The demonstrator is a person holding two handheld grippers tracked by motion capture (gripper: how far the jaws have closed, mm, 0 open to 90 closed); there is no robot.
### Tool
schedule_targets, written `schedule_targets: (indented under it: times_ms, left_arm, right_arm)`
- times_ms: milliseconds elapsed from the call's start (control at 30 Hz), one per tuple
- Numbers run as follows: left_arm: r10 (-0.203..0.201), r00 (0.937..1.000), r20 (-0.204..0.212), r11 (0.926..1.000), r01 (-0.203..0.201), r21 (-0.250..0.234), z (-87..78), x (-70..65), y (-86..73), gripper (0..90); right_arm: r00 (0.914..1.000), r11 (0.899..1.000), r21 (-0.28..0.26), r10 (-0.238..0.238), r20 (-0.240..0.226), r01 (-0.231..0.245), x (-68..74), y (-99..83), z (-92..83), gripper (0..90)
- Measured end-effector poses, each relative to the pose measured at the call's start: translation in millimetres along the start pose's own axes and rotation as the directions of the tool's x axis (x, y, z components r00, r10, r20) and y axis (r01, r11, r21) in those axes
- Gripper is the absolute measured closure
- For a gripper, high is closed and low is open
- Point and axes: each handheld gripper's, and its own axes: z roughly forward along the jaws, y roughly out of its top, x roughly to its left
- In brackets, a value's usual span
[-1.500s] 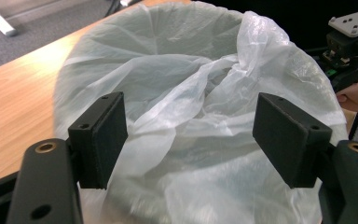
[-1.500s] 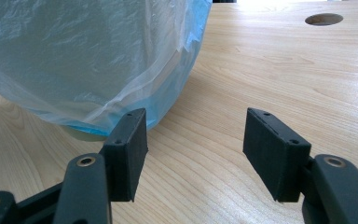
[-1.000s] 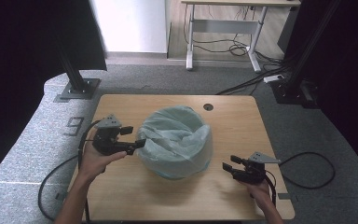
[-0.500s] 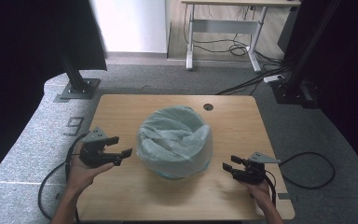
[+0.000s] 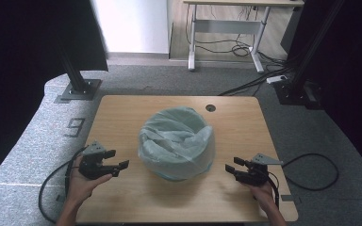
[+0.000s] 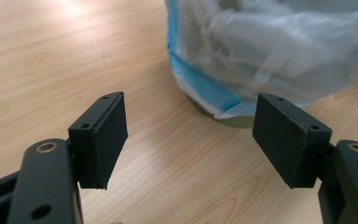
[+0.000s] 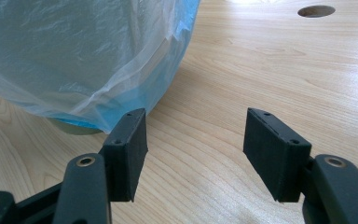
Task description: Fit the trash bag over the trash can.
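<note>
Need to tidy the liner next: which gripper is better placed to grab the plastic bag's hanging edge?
Probably the right gripper: its open jaws sit almost against the translucent blue plastic bag skirt. The left gripper is open too, but farther off.

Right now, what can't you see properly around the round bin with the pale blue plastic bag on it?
- Inside of the round bin with the pale blue plastic bag: high view, crumpled bag folds cover it.
- Bin's base: left gripper view, draped bag hides most of it.
- Bin's top: right gripper view, cut off by the upper edge.
- Small round hole in the wooden table: too small to see into.
</note>
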Motion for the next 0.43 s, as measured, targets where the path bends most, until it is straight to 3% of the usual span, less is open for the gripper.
schedule_targets:
  times_ms: [133,433]
  left_arm:
    - [-0.031,0.9995,0.005,0.9995,0.031,0.005,3.9,6.6,-6.5,26.1]
    - [-0.035,0.9994,0.002,0.9992,0.035,0.018,5.9,9.6,-8.3,26.0]
  right_arm:
    - [1.0000,1.000,0.004,0.000,0.003,0.000,-0.6,-0.5,0.4,38.3]
    - [1.0000,1.000,0.009,0.002,0.004,-0.002,-0.8,-1.2,1.7,38.0]
